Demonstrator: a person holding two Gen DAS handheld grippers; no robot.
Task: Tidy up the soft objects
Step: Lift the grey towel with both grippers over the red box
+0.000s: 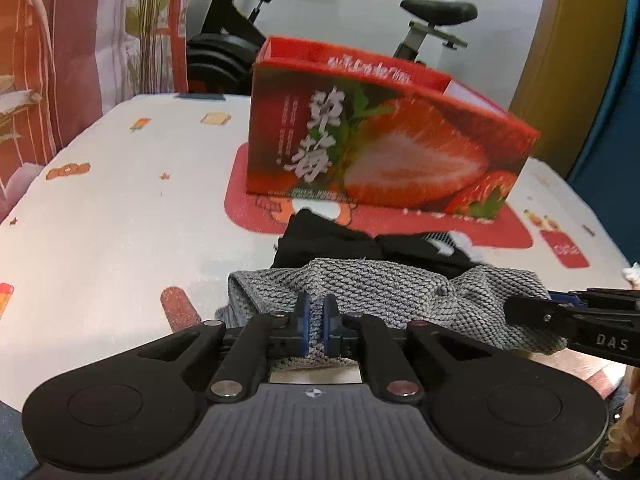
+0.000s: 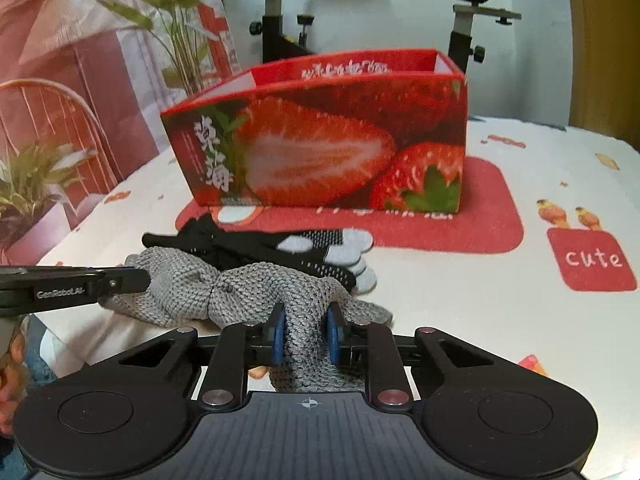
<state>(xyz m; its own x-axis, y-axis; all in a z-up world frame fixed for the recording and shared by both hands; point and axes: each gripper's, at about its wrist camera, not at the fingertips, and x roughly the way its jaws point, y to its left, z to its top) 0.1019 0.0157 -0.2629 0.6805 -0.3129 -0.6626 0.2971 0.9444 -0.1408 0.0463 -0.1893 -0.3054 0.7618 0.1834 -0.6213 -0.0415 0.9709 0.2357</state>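
A grey knitted cloth (image 1: 384,292) is held between both grippers near the table's front edge; it also shows in the right wrist view (image 2: 256,288). My left gripper (image 1: 316,328) is shut on one end of it. My right gripper (image 2: 306,336) is shut on a thick bunched fold of the other end. Behind the cloth lie black gloves with white patches (image 2: 316,252), also in the left wrist view (image 1: 332,240). An open red strawberry-print box (image 1: 376,136) stands upright further back, also in the right wrist view (image 2: 320,140).
The table (image 1: 120,220) has a white printed cover with a red mat (image 2: 480,208) under the box. An exercise bike (image 2: 472,12) stands behind the table. A curtain and plants (image 2: 36,176) are at the left.
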